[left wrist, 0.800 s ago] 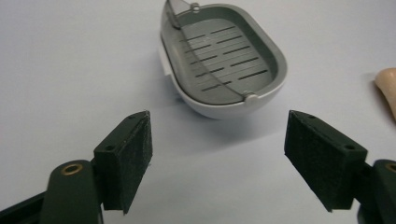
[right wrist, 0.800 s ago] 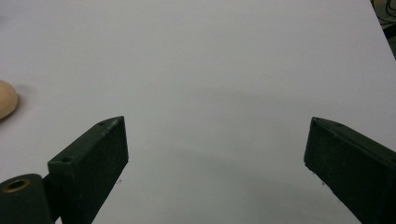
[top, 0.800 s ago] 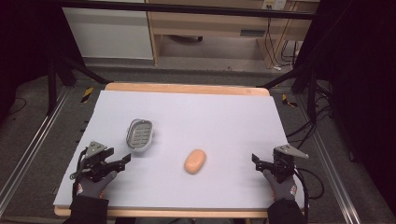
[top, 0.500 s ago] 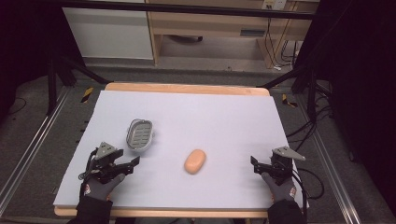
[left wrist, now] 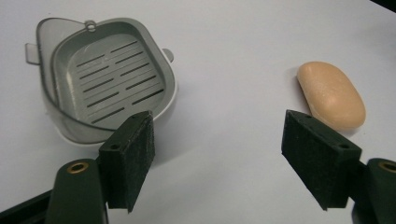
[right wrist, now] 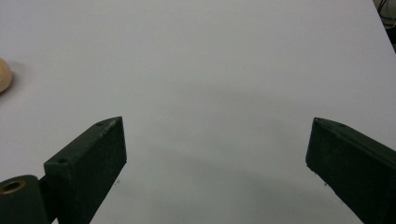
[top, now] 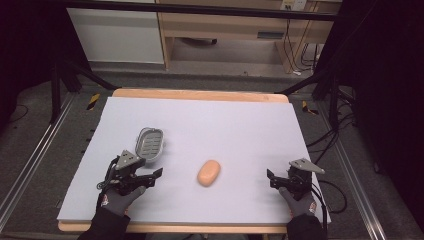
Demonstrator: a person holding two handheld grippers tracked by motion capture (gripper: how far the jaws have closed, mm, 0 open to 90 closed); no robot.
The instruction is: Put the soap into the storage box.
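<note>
Underneath, a white sheet (top: pixel 240 130) covers the wooden table (top: pixel 200 94).

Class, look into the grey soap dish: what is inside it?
The soap dish holds nothing, just its slotted floor. What lies beneath that floor is covered. The soap lies apart on the table.

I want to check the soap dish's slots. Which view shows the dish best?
The left gripper view: the dish lies close, its slotted floor and rim plain. The high view shows it small, beside the left gripper.
</note>
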